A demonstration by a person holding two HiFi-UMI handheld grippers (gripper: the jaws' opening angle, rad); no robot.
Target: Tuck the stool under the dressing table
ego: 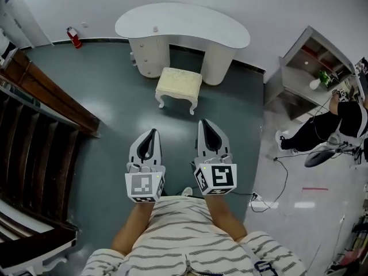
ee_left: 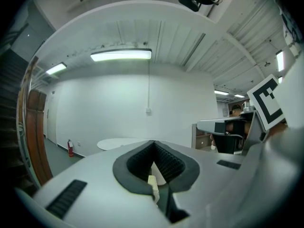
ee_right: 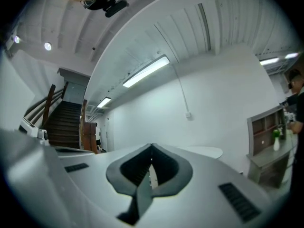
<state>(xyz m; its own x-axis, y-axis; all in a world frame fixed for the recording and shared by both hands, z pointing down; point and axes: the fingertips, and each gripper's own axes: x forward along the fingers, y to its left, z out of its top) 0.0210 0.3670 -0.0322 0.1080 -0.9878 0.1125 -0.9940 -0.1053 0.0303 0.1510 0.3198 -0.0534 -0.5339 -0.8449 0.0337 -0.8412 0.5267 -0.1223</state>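
The task has hardly begun. The stool (ego: 179,84) stands on the floor well ahead of both grippers, just in front of the knee gap of the dressing table (ego: 183,23). It seems not to be under the top yet, though the steep head view makes that hard to judge. The left gripper (ego: 153,132) and the right gripper (ego: 203,123) are side by side, pointing toward the stool, each with its jaws closed together on nothing. Neither touches the stool. Everything is left to do: reach the stool's near side and push it forward into the gap.
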